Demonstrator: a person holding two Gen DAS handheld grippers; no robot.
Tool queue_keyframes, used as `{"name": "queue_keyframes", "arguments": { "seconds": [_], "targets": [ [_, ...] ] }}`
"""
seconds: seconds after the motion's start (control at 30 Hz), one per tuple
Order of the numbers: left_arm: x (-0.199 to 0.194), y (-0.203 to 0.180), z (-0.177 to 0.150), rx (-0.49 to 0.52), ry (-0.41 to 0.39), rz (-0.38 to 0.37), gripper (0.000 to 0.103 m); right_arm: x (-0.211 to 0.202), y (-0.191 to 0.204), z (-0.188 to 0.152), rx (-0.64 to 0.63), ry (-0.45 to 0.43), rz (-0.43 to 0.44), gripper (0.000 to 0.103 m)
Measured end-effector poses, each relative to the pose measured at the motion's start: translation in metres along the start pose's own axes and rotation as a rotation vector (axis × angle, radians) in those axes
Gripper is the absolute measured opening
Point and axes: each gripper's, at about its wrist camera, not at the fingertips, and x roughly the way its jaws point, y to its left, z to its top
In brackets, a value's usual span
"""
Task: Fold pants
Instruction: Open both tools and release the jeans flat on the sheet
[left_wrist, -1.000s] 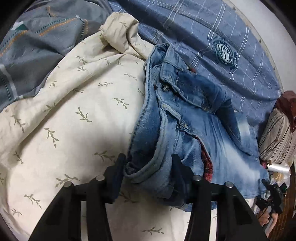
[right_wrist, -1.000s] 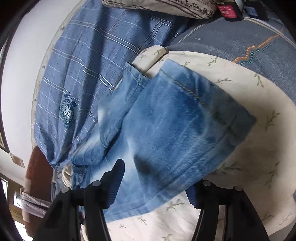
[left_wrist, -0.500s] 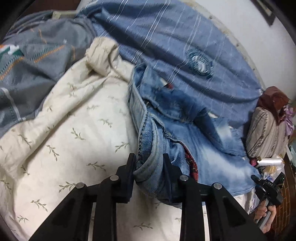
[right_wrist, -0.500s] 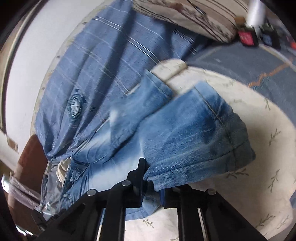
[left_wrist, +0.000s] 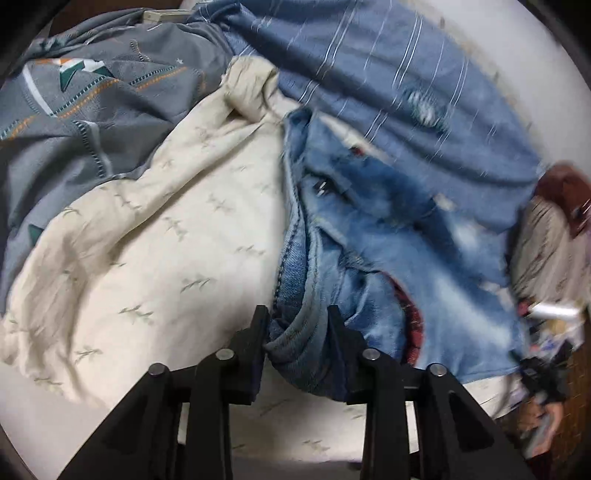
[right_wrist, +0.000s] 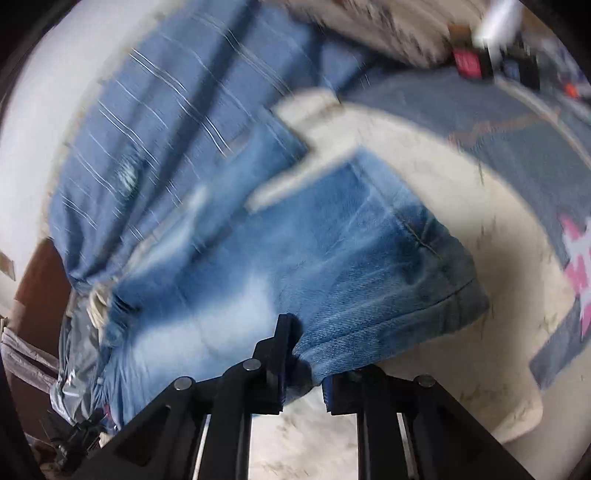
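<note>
Broadly, cream leaf-print quilt (left_wrist: 155, 236) covers bed, grey patterned blanket (left_wrist: 92, 122) and blue striped sheet (left_wrist: 388, 74) beyond it. Jeans (left_wrist: 388, 221) lie across quilt and sheet (much of both views blurred). Left gripper (left_wrist: 297, 325) grasps bunched waistband end, denim pinched between fingers, jaws opening slightly. Right gripper (right_wrist: 306, 354) clenched on hem of leg end (right_wrist: 388, 325), cuff fanning out to right over quilt (right_wrist: 461, 206). Small dark button (left_wrist: 320, 185) visible near waistband.
</note>
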Motion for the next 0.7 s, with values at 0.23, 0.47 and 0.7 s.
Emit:
{"name": "queue_keyframes", "arguments": {
  "seconds": [0.23, 0.47, 0.7],
  "targets": [
    [-0.031, -0.004, -0.004, -0.007, 0.012, 0.193, 0.054, -0.034, -0.038, 0.007, 0.12, -0.094, 0.076, 0.018],
    [-0.125, -0.029, -0.002, 0.101, -0.227, 0.328, 0.077, -0.081, -0.006, 0.006, 0.015, -0.423, 0.031, 0.021],
    [-0.198, -0.074, -0.004, 0.187, -0.519, 0.386, 0.103, -0.088, 0.122, -0.028, -0.388, -0.544, 0.115, 0.021]
  ]
}}
